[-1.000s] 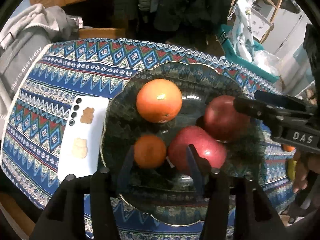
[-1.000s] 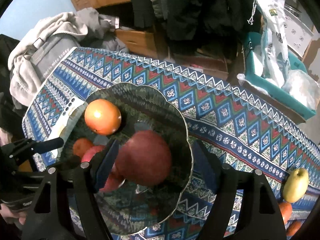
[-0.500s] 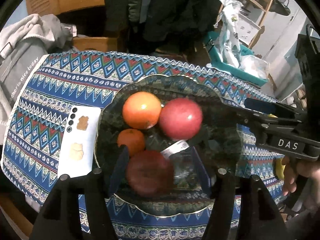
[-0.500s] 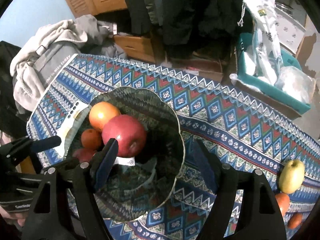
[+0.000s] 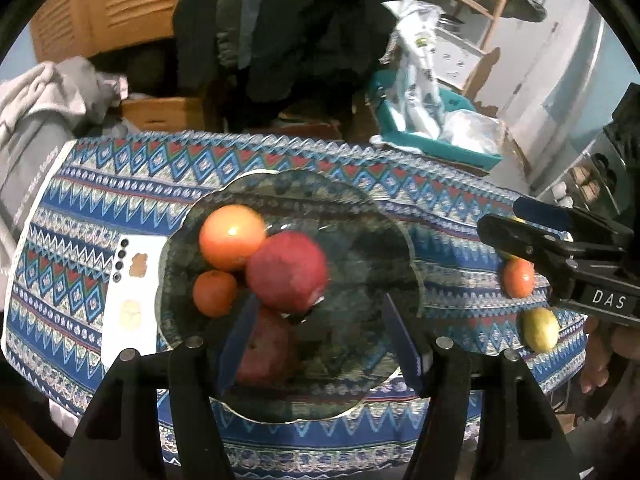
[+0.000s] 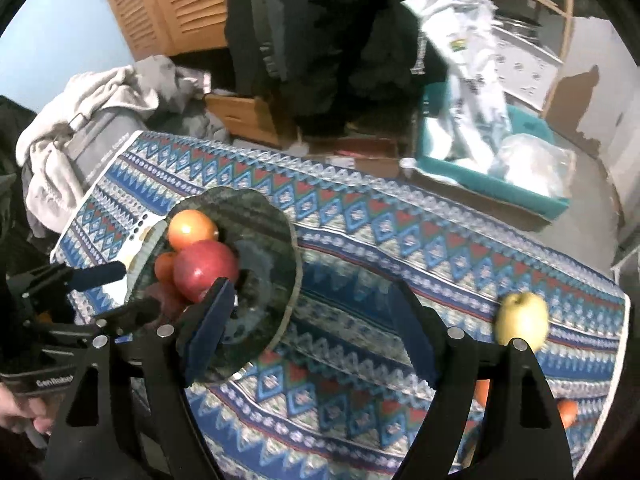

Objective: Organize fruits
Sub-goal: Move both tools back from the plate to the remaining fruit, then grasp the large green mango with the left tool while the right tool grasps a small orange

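Observation:
A dark patterned plate holds a large orange, a small orange, a bright red apple and a darker red apple. My left gripper hovers open above the plate's near side, its left finger in front of the darker apple, with nothing gripped. My right gripper hangs over the cloth just right of the plate; its jaws are opening and nothing is between them. A yellow-green apple and two small oranges lie loose at the table's right end.
A white phone lies left of the plate on the blue zigzag tablecloth. Grey clothes are heaped past the left end, and a teal bin with bags stands behind the table. A hand holds the right gripper.
Both grippers let go of a red apple onto the plate, then rose and drew back. The bright apple rolled against the large orange. The right gripper shifted right, off the plate.

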Demonstrator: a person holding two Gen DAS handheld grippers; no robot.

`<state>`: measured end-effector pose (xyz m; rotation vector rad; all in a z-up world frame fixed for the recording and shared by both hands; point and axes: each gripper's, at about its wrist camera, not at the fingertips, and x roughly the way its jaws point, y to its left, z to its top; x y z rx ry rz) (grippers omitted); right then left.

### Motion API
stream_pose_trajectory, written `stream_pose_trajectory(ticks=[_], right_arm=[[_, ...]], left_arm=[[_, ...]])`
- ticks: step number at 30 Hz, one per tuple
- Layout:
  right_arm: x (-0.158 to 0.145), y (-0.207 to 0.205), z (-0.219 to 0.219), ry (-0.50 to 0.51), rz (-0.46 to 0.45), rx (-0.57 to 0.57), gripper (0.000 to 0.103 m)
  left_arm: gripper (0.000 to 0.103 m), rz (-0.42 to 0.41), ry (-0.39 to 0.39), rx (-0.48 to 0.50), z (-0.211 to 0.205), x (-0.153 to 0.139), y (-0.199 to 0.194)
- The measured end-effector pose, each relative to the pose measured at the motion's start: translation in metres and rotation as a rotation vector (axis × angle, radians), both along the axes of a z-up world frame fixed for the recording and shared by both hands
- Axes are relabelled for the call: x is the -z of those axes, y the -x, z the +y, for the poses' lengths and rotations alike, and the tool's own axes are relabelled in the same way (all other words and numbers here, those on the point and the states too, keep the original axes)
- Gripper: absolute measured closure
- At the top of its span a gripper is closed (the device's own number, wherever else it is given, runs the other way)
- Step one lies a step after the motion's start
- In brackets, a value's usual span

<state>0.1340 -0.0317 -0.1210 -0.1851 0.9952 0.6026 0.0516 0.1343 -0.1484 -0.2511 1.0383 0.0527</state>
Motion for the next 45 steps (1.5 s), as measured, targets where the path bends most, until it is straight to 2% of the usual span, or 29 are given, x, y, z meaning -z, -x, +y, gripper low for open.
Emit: stream_pose_trajectory(ticks=[4, 14, 33, 45], right_arm=[[-0.009, 0.006, -0.026, 0.022, -0.025, 0.029, 0.023], [-0.019, 0.023, -0.094, 0.047, -0.040, 0.119, 0.020], [-0.023, 0.037, -0.227, 0.060, -0.043, 0.304, 0.019], [-0.002, 0.048, -0.291, 0.084, -0.012, 0.403, 0.019]], left_arm=[[0.031, -0.023, -0.004, 0.037, -0.018, -0.012, 0.002], [0.029, -0.042, -0.030, 0.161, -0.080, -0.027, 0.001], [0.027, 0.007, -0.023, 0.333, -0.183, -0.021, -0.008], [0.025, 0.042, -0.021, 0.424, -0.251, -0.007, -0.017]])
